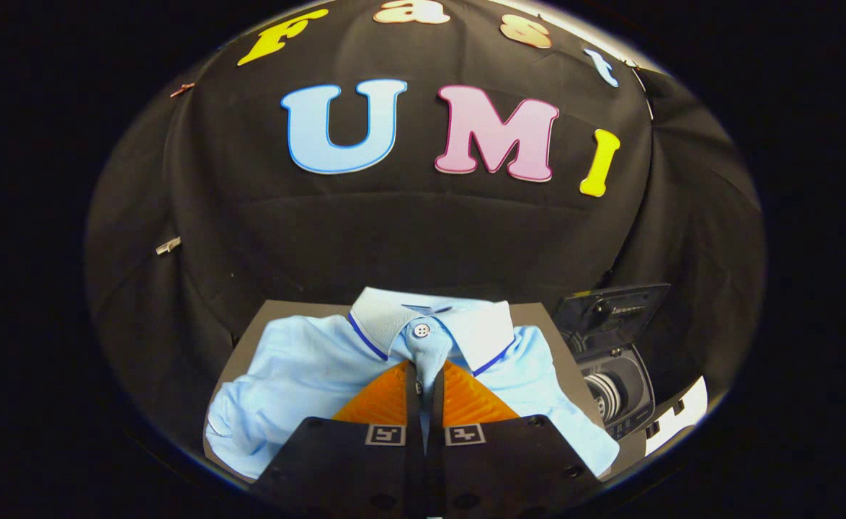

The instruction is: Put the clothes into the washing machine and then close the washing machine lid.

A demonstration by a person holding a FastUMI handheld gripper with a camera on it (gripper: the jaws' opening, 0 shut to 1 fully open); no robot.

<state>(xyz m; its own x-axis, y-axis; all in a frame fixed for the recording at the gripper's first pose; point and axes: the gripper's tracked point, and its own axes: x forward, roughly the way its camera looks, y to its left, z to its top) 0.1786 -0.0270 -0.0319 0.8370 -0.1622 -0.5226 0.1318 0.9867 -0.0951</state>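
Nearly closed, the hand-held gripper (424, 386) pinches the light blue shirt (300, 375) below its collar on the worktop (268, 317), so loading the open washing machine (614, 367) and closing its lid (614, 306) remain.

The scene was recorded from a fisheye camera mounted on the hand-held gripper (424, 382), directed forward along its two fingers, which were seen pressed together on a fold of a light blue polo shirt (308, 367). The lens was held close above the shirt and angled slightly downward. The booth's black cloth wall (423, 238) was faced beyond it, and the washing machine (621, 375) was caught just beside the shirt.
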